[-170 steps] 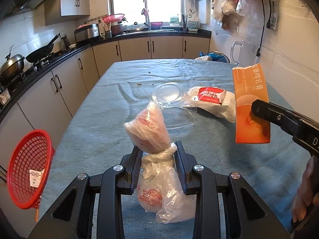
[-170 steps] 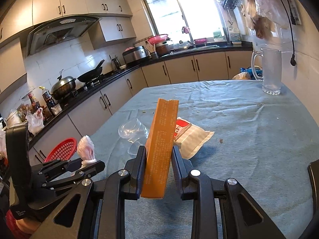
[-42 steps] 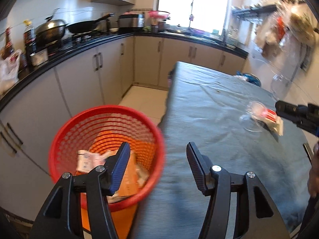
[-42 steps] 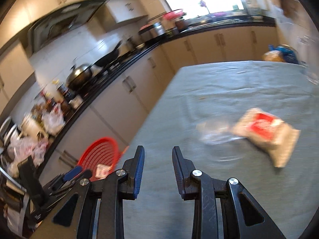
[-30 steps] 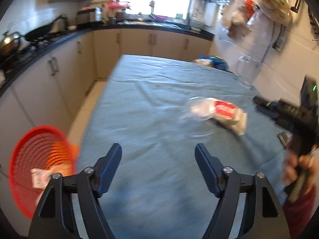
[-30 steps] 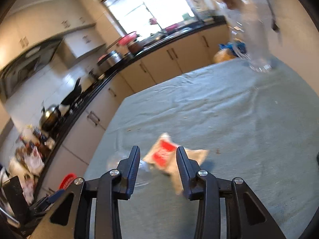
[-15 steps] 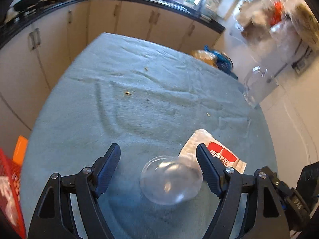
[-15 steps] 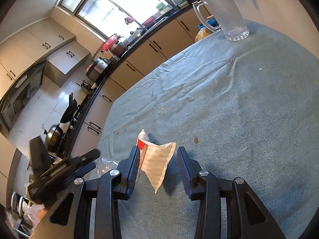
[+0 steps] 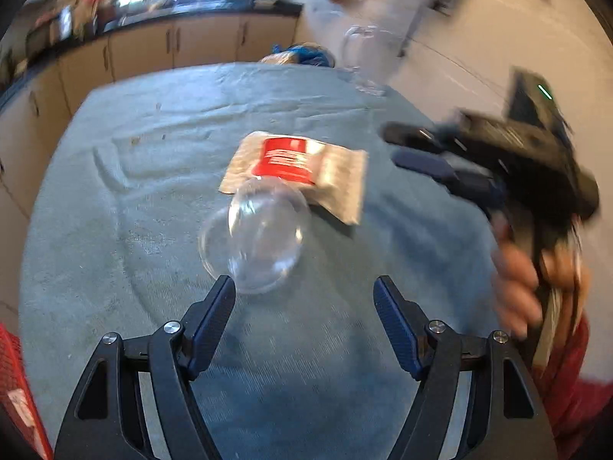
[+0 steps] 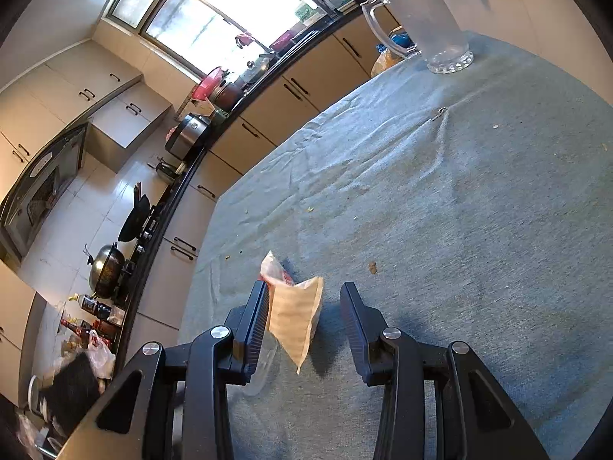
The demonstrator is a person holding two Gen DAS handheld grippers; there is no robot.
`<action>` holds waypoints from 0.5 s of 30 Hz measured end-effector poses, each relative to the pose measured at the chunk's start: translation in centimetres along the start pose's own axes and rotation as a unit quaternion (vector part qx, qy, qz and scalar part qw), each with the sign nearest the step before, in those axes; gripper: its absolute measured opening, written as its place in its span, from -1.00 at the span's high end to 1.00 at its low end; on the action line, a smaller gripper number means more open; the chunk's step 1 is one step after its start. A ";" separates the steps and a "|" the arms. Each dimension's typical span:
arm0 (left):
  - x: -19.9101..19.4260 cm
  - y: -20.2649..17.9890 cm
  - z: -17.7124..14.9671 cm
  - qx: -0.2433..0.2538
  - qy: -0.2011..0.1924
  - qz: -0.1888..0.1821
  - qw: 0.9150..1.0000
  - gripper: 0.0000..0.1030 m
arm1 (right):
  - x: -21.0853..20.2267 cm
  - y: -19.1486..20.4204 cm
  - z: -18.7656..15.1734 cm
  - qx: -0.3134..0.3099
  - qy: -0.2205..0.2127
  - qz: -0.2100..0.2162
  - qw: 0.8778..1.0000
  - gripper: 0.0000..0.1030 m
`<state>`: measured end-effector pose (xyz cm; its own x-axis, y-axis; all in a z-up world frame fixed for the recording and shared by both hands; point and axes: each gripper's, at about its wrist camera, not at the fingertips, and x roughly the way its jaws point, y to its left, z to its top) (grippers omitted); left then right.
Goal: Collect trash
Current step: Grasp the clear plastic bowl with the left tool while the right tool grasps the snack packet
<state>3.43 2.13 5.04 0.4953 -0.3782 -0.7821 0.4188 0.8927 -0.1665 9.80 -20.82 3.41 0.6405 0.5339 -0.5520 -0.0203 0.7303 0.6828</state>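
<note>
The left claw [image 9: 304, 295] stands wide open and empty above the desk [image 9: 115, 176], which wears a wrinkled grey-blue cloth; its jaws have just been closing a little, with nothing between them; just ahead of its left finger lies a clear plastic lid [image 9: 254, 235], its far edge overlapping a flat white packet [image 9: 302, 168] with a red label; this view is blurred. The right claw [image 10: 302, 306] is partly open and grips nothing; the packet [image 10: 295, 316] sits between its fingers, close against the left one and clear of the right; whether the left pad touches it I cannot tell. A hand [image 9: 536, 280] holds the right claw [image 9: 387, 145] to the right of the packet. A glass pitcher [image 10: 429, 23] stands at the far end of the desk; a red basket [image 9: 17, 391] shows at the lower left edge.
</note>
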 end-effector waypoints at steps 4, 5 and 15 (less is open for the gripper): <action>-0.1 -0.2 -0.3 0.025 -0.017 0.065 0.997 -0.43 | 0.0 -0.1 0.0 -0.001 -0.002 -0.005 1.000 0.17; 0.1 -0.1 -0.2 0.027 -0.018 0.080 0.996 -0.43 | 0.0 -0.2 0.0 -0.001 -0.002 -0.006 1.000 0.17; 3.2 1.2 2.0 0.022 -0.036 0.083 0.996 -0.35 | 0.3 -0.1 0.0 -0.007 0.001 -0.007 1.000 0.17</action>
<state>7.03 1.49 3.54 0.6127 -0.2432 -0.7520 0.3578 0.9337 -0.0105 10.00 -20.74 3.18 0.6390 0.5240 -0.5630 -0.0219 0.7441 0.6677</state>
